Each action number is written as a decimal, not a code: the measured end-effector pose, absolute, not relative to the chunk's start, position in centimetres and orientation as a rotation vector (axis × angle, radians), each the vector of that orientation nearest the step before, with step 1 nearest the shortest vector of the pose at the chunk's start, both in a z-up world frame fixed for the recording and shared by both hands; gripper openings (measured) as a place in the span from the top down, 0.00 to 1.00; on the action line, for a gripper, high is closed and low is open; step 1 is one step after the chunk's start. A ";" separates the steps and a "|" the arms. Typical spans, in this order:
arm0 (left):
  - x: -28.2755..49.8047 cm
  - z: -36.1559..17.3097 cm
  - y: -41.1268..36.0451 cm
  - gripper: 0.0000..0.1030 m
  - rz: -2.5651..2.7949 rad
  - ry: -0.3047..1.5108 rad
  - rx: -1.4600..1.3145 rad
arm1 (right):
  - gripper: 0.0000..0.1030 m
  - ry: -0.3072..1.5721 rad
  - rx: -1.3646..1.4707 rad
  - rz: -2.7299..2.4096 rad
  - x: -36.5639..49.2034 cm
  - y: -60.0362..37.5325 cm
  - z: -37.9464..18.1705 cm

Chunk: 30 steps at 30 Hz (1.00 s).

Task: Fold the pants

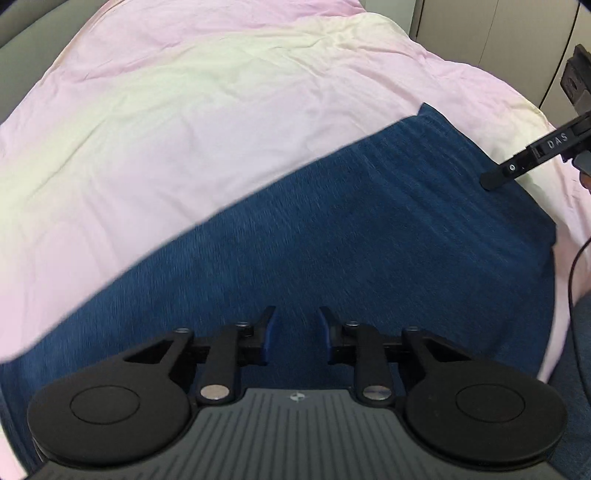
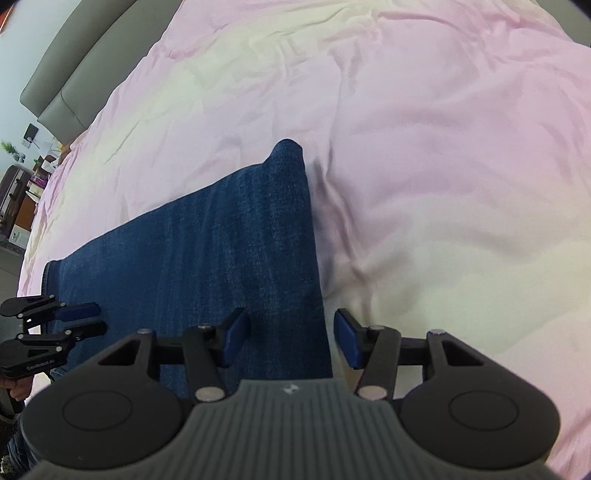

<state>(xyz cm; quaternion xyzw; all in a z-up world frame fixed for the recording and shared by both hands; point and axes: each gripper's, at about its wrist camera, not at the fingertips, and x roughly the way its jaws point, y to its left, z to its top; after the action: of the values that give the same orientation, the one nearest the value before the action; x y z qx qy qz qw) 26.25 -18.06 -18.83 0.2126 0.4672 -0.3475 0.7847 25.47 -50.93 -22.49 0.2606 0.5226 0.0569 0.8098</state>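
Note:
Dark blue denim pants [image 1: 332, 240] lie flat in a long band on a pink bedsheet [image 1: 184, 110]. My left gripper [image 1: 297, 326] hovers over the middle of the denim. Its jaws stand a little apart, with only cloth below them and nothing pinched. In the right wrist view the pants [image 2: 207, 251] run from lower left to a raised corner near the centre. My right gripper [image 2: 291, 336] is open and straddles the pants' right edge, its pads clear of the cloth. The left gripper [image 2: 86, 319] shows there at the pants' left end. One right finger [image 1: 493, 179] hangs over the far right of the denim.
A grey padded headboard [image 2: 74, 70] borders the bed at upper left, with a cluttered side table [image 2: 33, 166] beyond it. Pale cupboard doors [image 1: 498, 33] stand past the bed's far corner. A black cable [image 1: 572, 266] hangs at the right. Wrinkled sheet [image 2: 443, 166] spreads all around the pants.

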 end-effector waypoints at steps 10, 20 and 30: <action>32.4 -20.7 -21.1 0.93 -0.752 1.048 0.502 | 0.56 1.118 0.603 0.155 28.1 -51.5 -24.4; 27.1 -18.0 -19.6 0.92 -0.823 1.065 0.620 | 0.57 1.161 0.567 0.216 25.9 -51.4 -23.9; 20.9 -17.6 -18.5 0.92 -0.821 1.091 0.695 | 0.58 1.189 0.595 0.268 22.8 -52.1 -24.4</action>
<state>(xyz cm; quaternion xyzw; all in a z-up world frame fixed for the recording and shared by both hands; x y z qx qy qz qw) 20.90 -18.52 -17.56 0.3145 0.4936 -0.3716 0.7207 22.79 -52.12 -24.44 0.2751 0.5499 0.1241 0.7788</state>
